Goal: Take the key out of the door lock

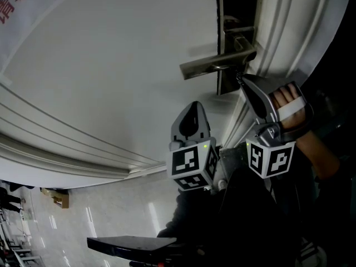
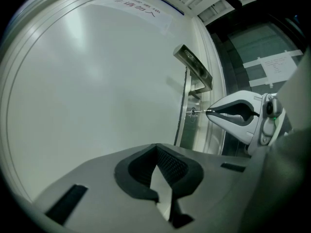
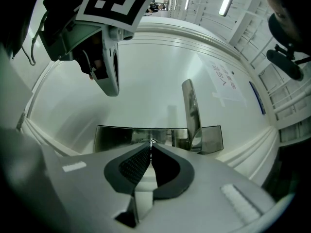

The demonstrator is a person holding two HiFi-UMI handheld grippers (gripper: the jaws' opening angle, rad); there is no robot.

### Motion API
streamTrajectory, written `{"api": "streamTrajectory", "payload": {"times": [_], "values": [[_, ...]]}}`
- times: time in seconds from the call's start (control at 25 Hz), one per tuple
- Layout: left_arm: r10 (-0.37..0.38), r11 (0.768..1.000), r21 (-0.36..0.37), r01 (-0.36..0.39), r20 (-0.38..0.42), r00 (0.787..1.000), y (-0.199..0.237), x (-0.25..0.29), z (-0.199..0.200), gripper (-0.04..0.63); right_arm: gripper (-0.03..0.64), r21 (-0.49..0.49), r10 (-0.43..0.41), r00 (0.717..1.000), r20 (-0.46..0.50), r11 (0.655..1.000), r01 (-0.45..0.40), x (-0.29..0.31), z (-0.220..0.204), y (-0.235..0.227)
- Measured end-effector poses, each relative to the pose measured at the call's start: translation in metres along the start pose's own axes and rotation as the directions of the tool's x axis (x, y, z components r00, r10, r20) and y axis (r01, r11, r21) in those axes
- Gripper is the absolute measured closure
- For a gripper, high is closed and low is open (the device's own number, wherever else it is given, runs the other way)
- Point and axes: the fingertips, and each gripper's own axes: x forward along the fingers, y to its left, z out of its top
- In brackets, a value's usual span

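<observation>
**A:** The right hand-held gripper [image 3: 150, 146] is up under the handle [image 1: 214, 65], upper right of the head view, with its jaws pinched together on the key [image 2: 200, 112].

**B:** And the key isn't out yet?

**A:** No, one end is in the lock [image 2: 193, 113] and the other is in the tips. The gripper points straight at the keyhole, I'd say so the pull runs clean along the slot.

**B:** And the left hand-held gripper [image 2: 156, 148]?

**A:** Its jaws are together on nothing. It hangs at lower centre, off the door [image 1: 111, 65], likely to keep clear, since one gripper looks enough here.
</observation>
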Motion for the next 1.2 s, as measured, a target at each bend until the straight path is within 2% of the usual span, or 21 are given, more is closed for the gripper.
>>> {"api": "streamTrajectory", "payload": {"times": [0.32, 0.44, 0.64, 0.84, 1.2], "values": [[0.002, 1.000, -0.001, -0.002, 0.002, 1.000, 0.0019, -0.0005, 0.0013, 0.595, 0.606, 0.003, -0.001, 1.000, -0.002, 1.000, 0.001, -0.0002, 0.0006, -0.0008], [-0.010, 1.000, -0.022, 0.009, -0.038, 0.999, -0.0033, -0.0020, -0.0015, 0.595, 0.606, -0.003, 0.001, 1.000, 0.003, 1.000, -0.001, -0.0006, 0.0006, -0.0006], [0.001, 1.000, -0.003, -0.001, 0.004, 1.000, 0.0013, 0.0014, 0.0003, 0.595, 0.606, -0.009, 0.001, 1.000, 0.004, 1.000, -0.001, -0.0018, 0.0000, -0.0002], [-0.017, 1.000, -0.014, 0.016, -0.026, 1.000, -0.0056, 0.0001, -0.0023, 0.595, 0.606, -0.006, 0.001, 1.000, 0.002, 1.000, -0.001, -0.0021, 0.0002, -0.0002], [-0.002, 1.000, -0.010, 0.002, 0.000, 1.000, -0.0012, -0.0002, -0.0006, 0.595, 0.606, -0.002, -0.001, 1.000, 0.002, 1.000, 0.001, -0.0024, 0.0000, -0.0002]]}}
